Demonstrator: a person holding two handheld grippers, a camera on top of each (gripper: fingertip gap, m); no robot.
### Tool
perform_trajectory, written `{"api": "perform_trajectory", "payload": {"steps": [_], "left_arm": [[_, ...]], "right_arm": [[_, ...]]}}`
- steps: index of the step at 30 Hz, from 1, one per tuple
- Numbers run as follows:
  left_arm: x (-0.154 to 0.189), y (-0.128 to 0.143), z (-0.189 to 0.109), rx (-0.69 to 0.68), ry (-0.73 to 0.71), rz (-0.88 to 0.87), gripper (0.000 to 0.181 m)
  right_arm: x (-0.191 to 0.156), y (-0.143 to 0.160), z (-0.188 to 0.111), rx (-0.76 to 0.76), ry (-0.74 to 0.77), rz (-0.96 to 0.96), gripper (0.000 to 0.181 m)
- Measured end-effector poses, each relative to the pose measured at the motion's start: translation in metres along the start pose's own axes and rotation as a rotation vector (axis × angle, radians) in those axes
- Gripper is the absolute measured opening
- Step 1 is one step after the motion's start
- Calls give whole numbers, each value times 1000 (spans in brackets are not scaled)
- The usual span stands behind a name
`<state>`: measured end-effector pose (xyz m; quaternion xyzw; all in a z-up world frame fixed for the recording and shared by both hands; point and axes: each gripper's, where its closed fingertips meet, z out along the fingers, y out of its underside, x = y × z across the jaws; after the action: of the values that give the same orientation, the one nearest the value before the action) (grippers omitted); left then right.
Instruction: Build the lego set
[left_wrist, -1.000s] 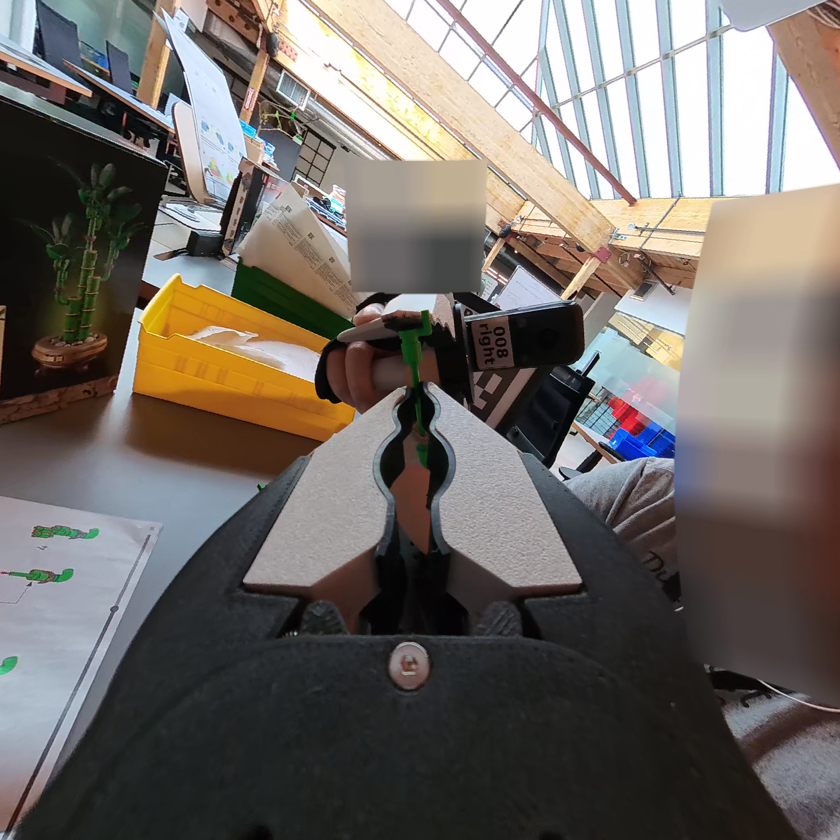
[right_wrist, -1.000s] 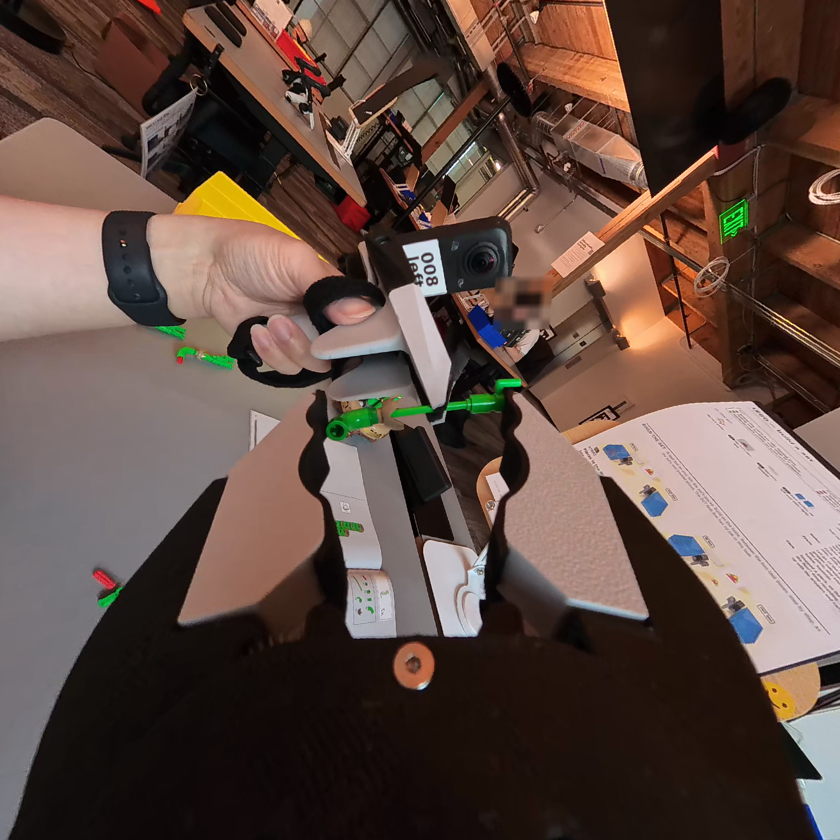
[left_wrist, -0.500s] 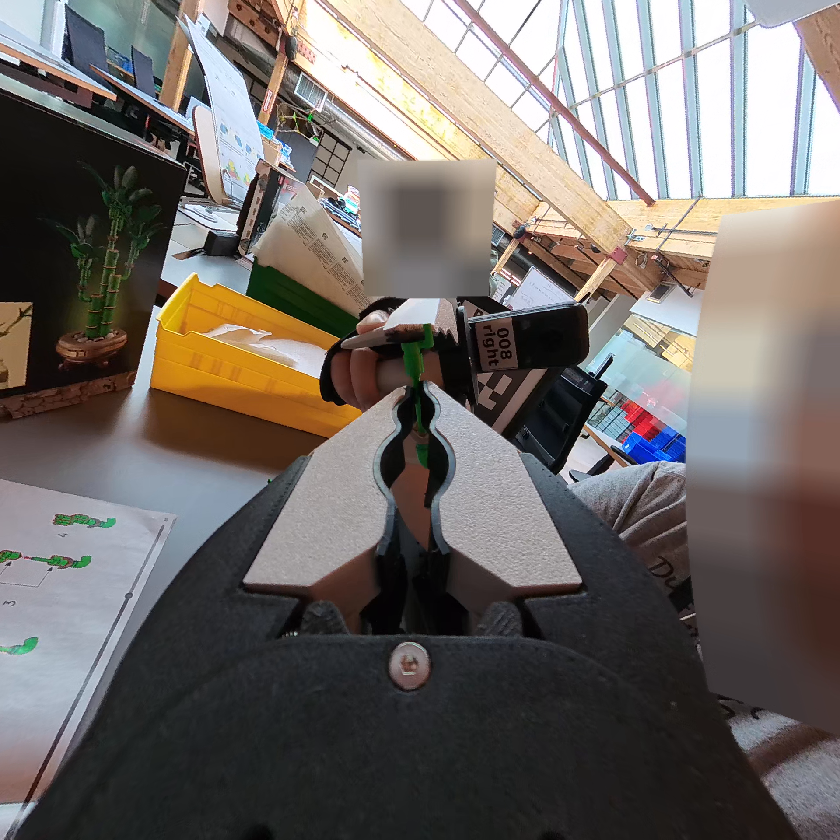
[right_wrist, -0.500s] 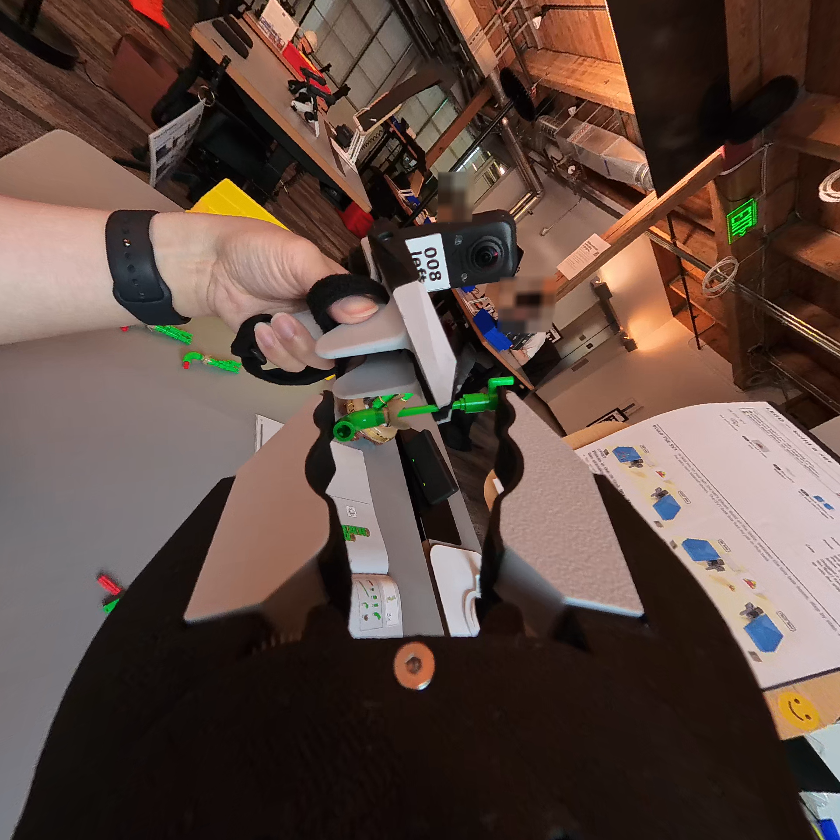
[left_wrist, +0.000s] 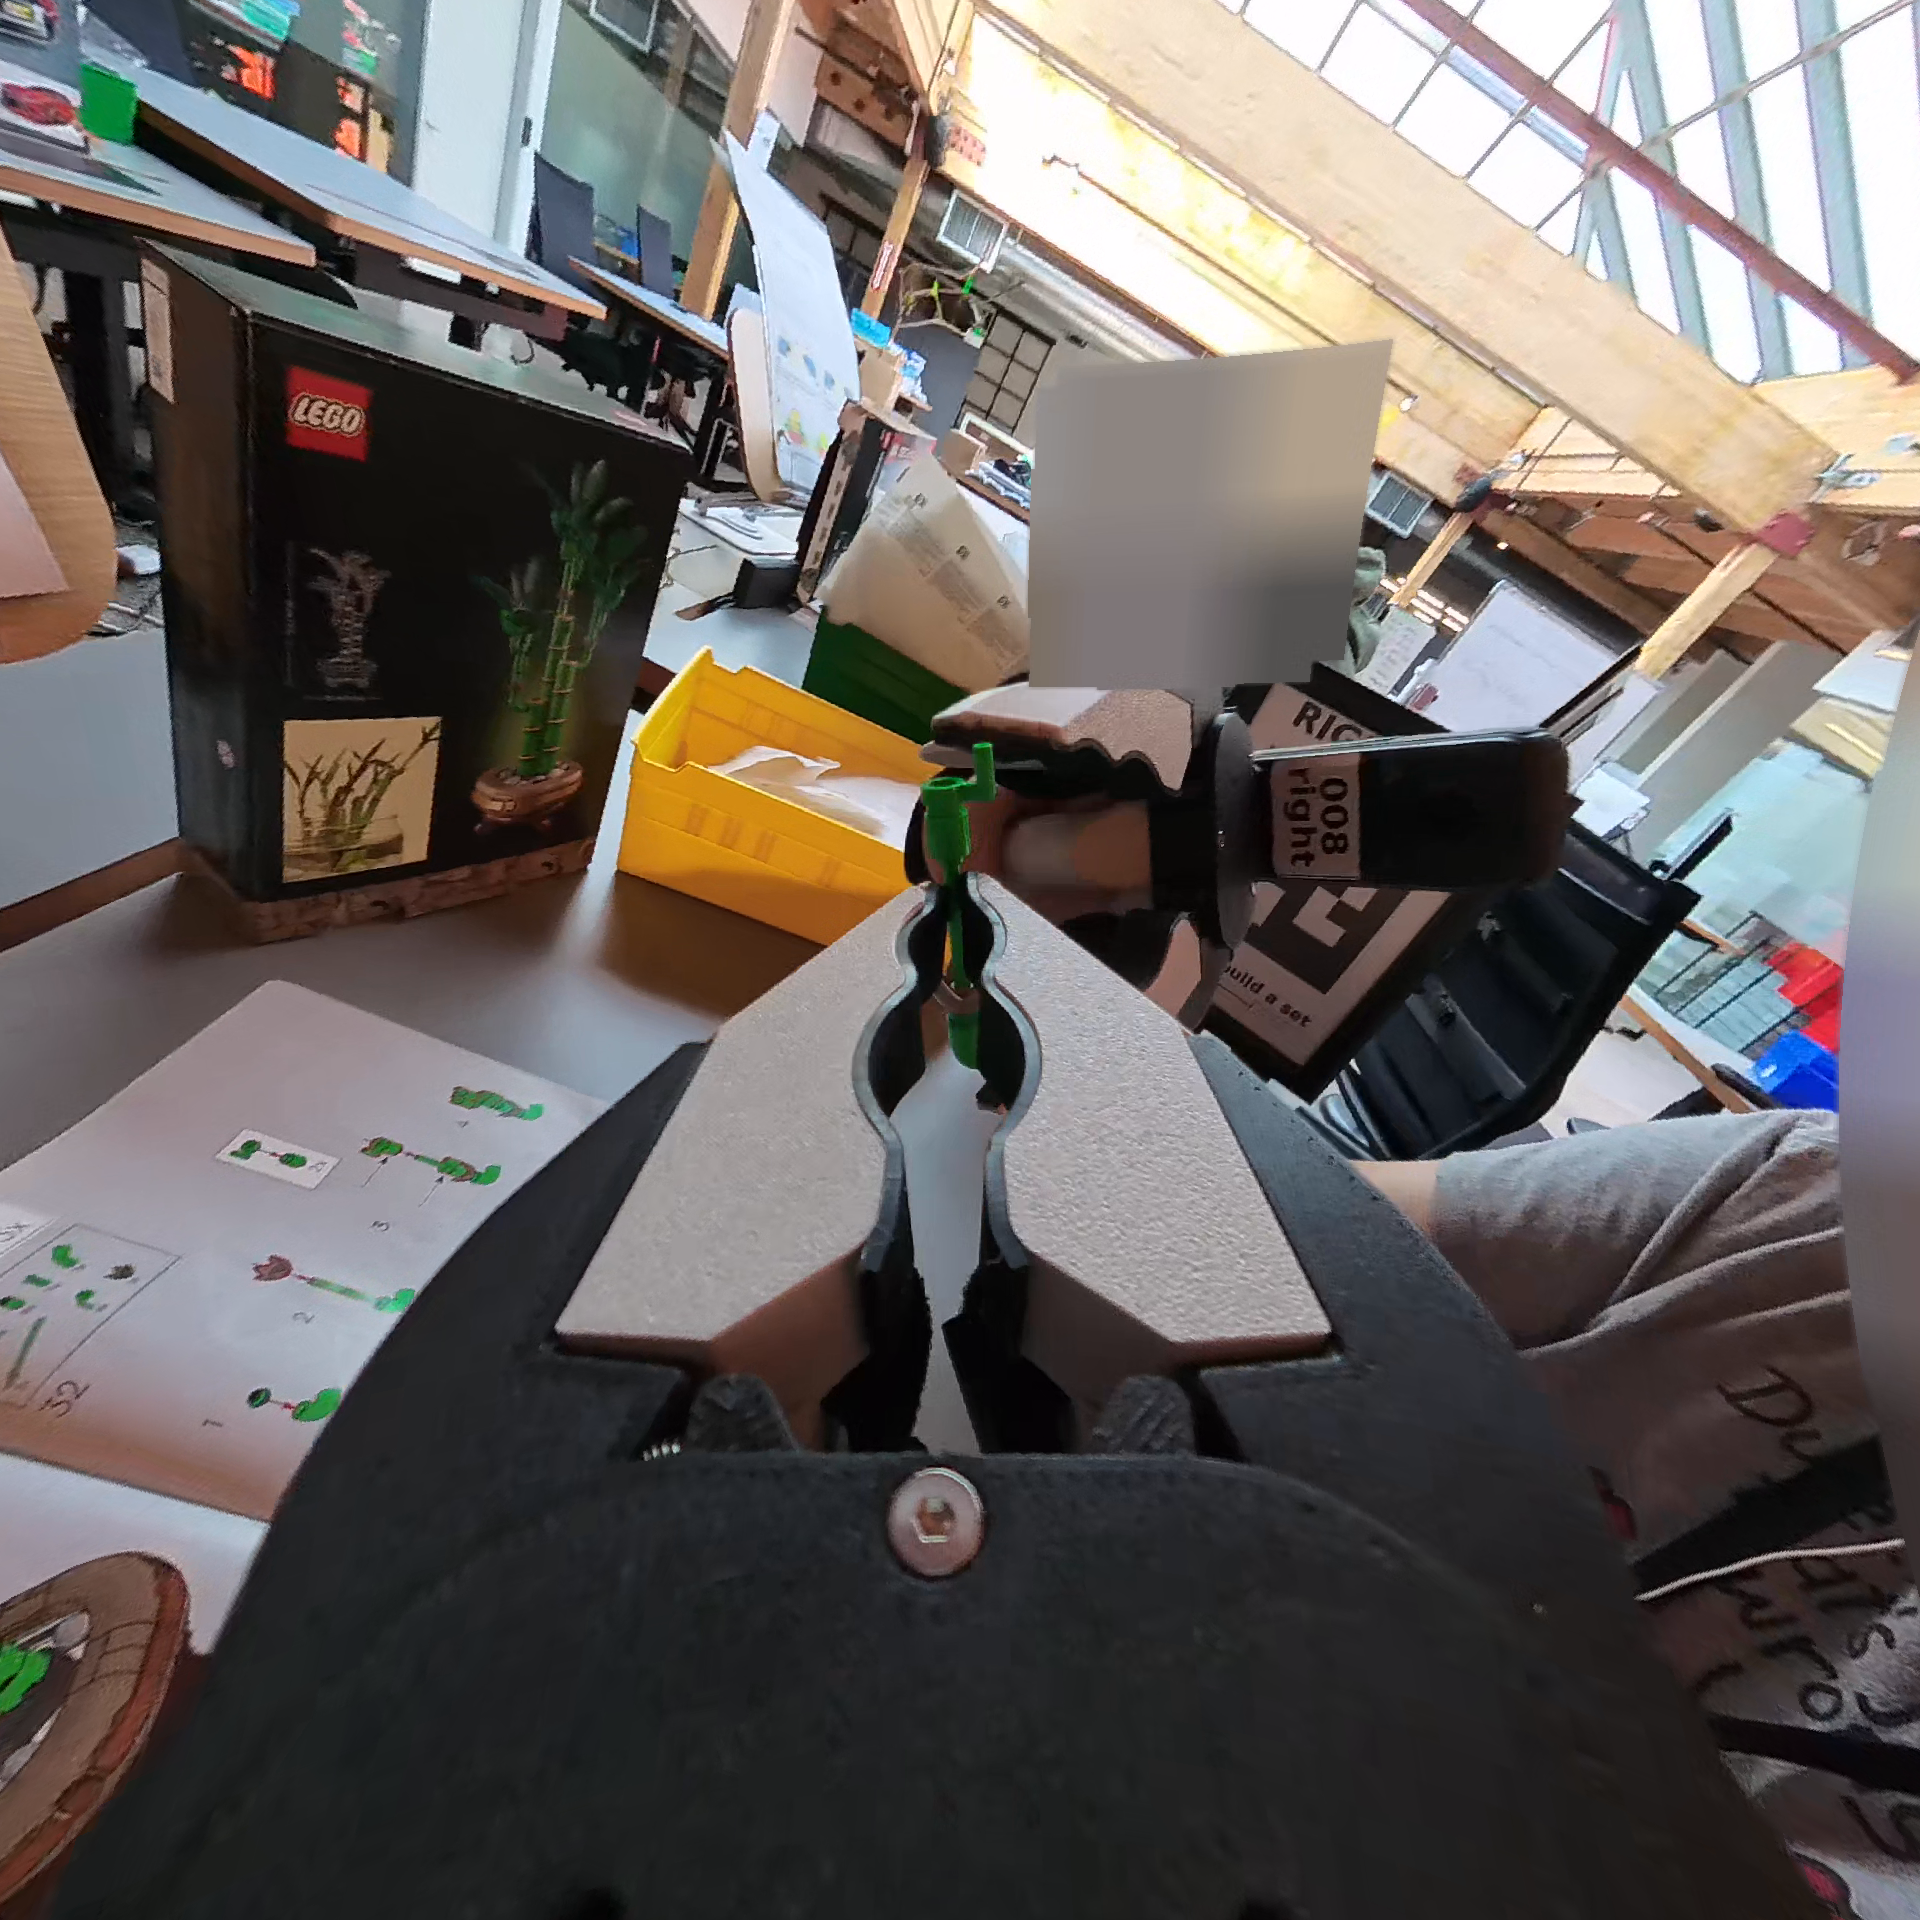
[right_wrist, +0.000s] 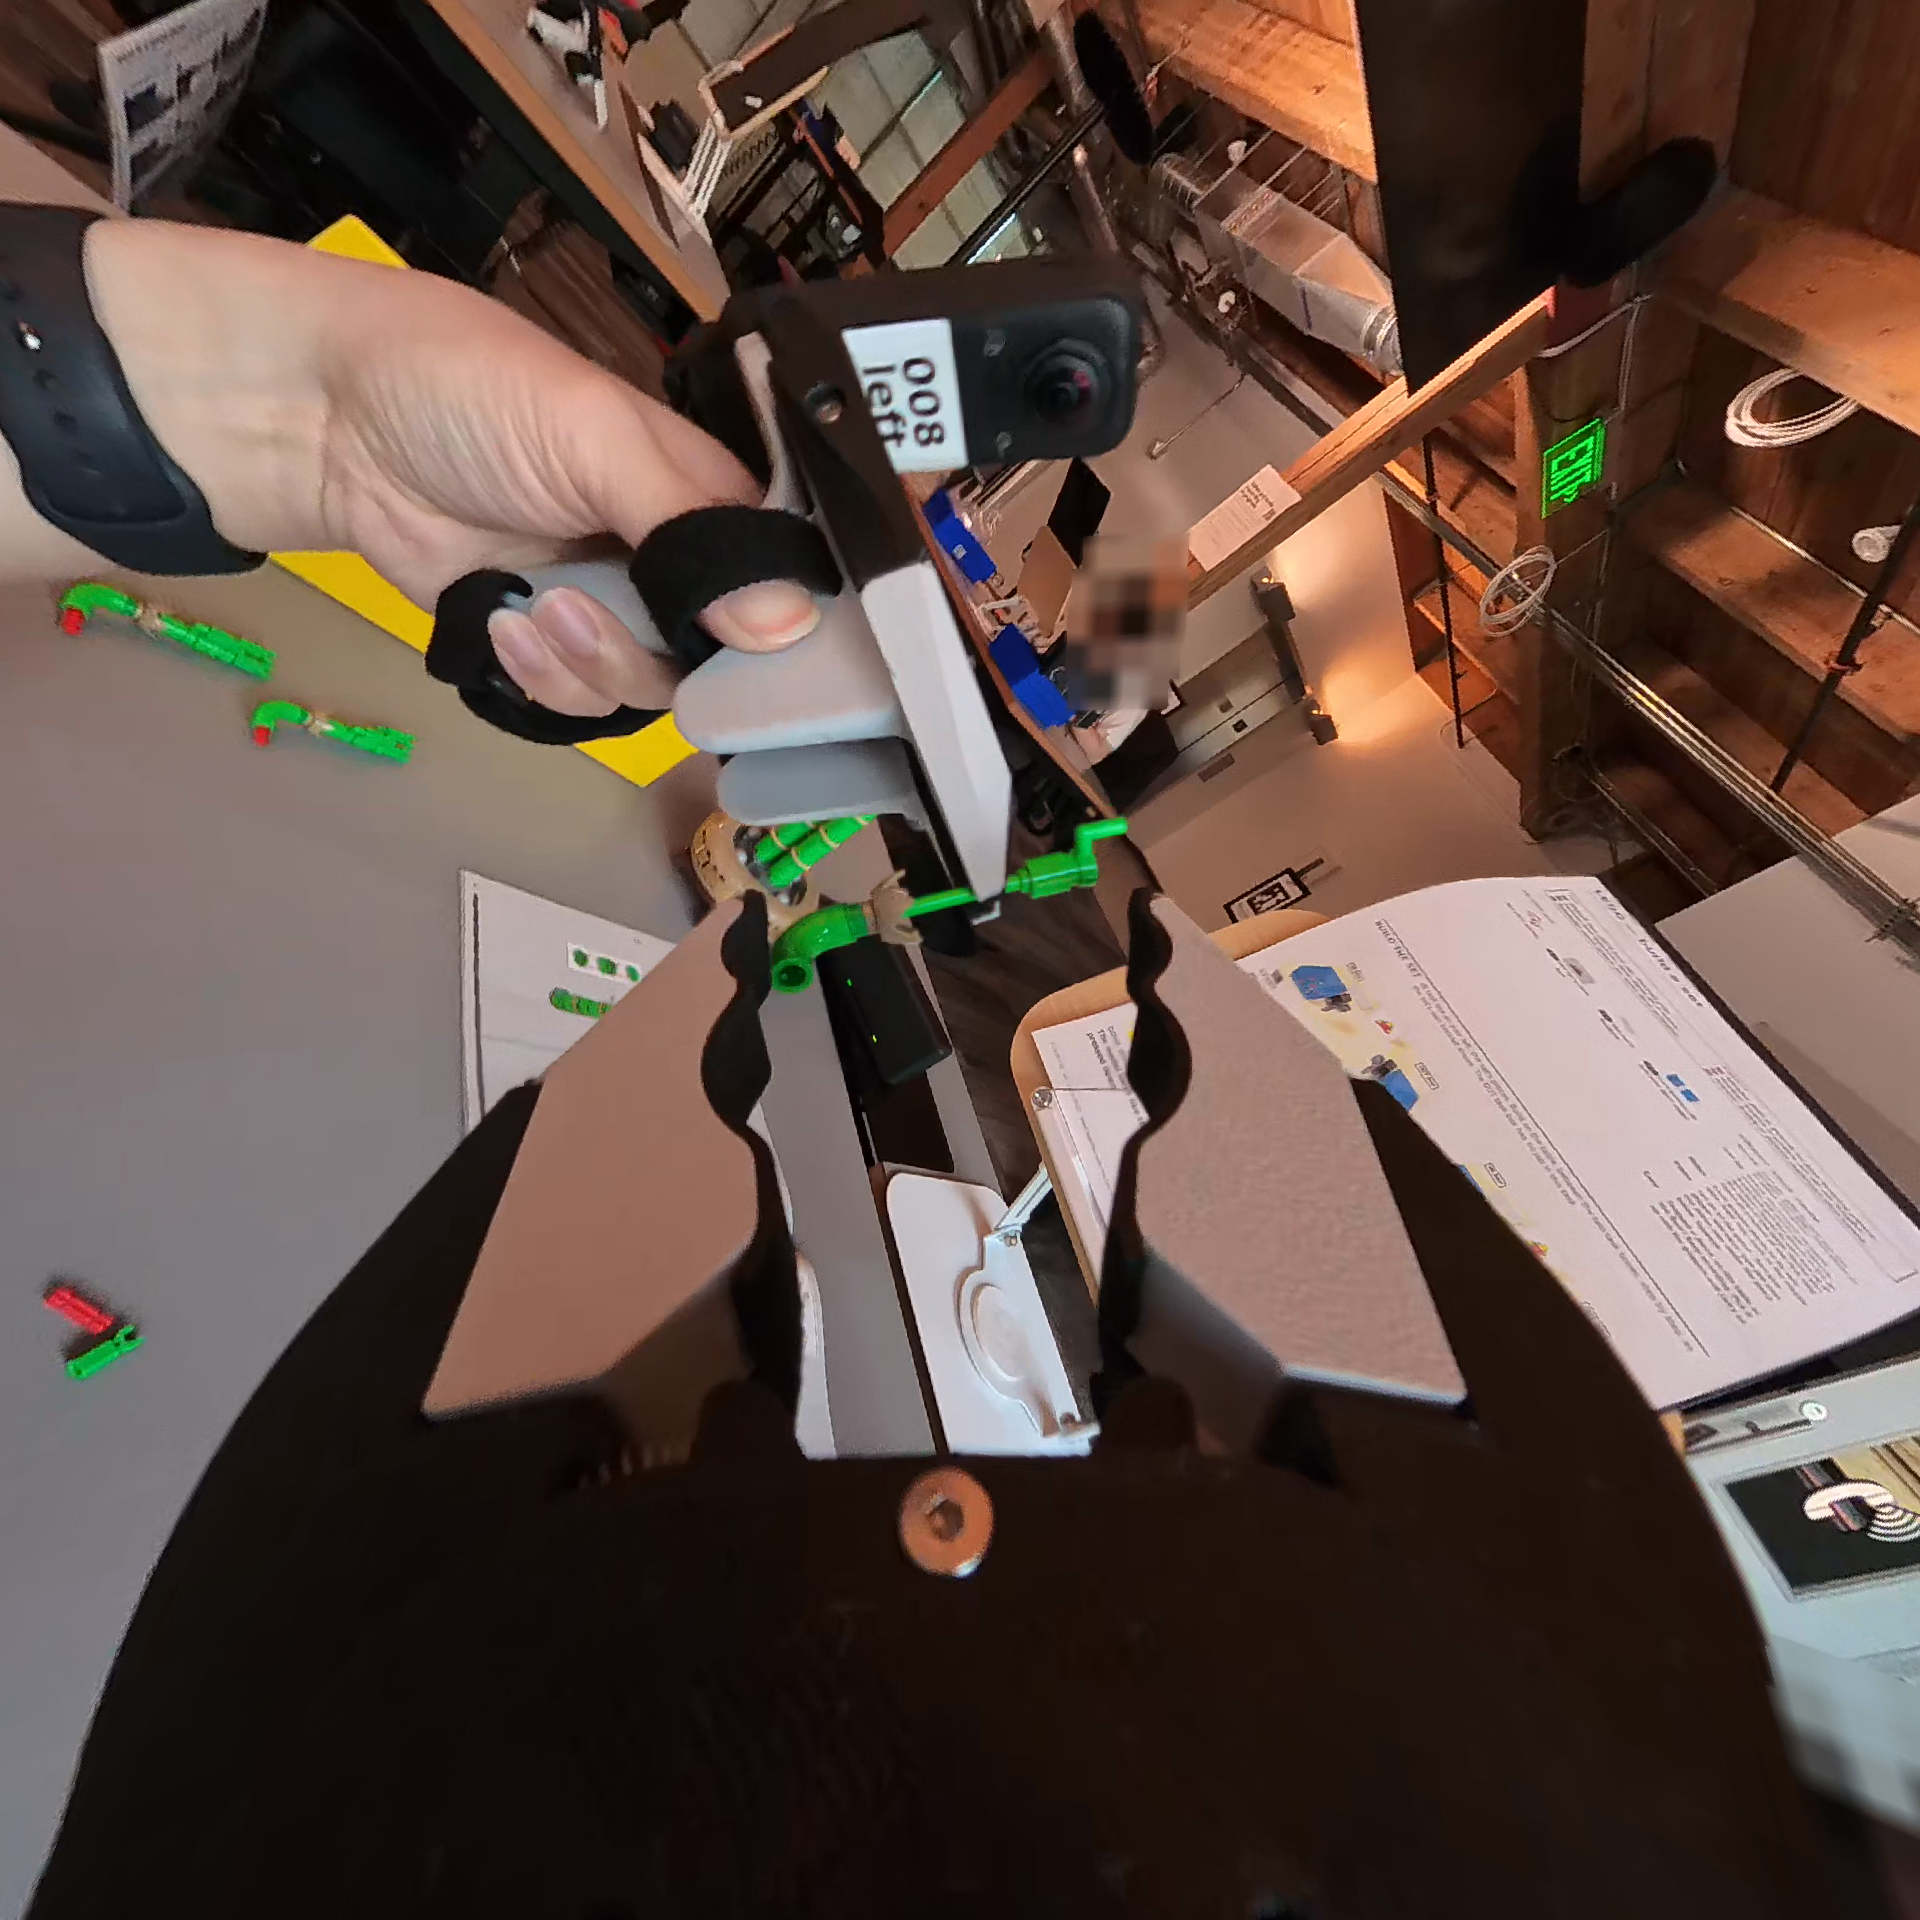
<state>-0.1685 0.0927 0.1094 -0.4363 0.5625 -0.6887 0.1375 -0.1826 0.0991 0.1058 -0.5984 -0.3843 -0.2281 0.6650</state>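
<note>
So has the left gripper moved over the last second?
Yes. In its own view the Lego box and yellow bin have slid right toward centre, so the left gripper has swung left, still shut on the green stem.

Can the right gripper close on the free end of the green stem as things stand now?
Probably yes. The right gripper is open, and the green stem, held by the left gripper, lies across its fingertips with nothing in between.
</note>
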Motion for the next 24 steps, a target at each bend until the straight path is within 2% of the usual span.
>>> {"api": "perform_trajectory", "payload": {"steps": [12, 24], "left_arm": [[-5, 7, 1, -50, -54, -15, 1], [-8, 10, 2, -67, -91, -8, 1]], "right_arm": [[-10, 11, 7, -93, -21, -87, 66], [-12, 13, 6, -105, -33, -80, 65]]}}
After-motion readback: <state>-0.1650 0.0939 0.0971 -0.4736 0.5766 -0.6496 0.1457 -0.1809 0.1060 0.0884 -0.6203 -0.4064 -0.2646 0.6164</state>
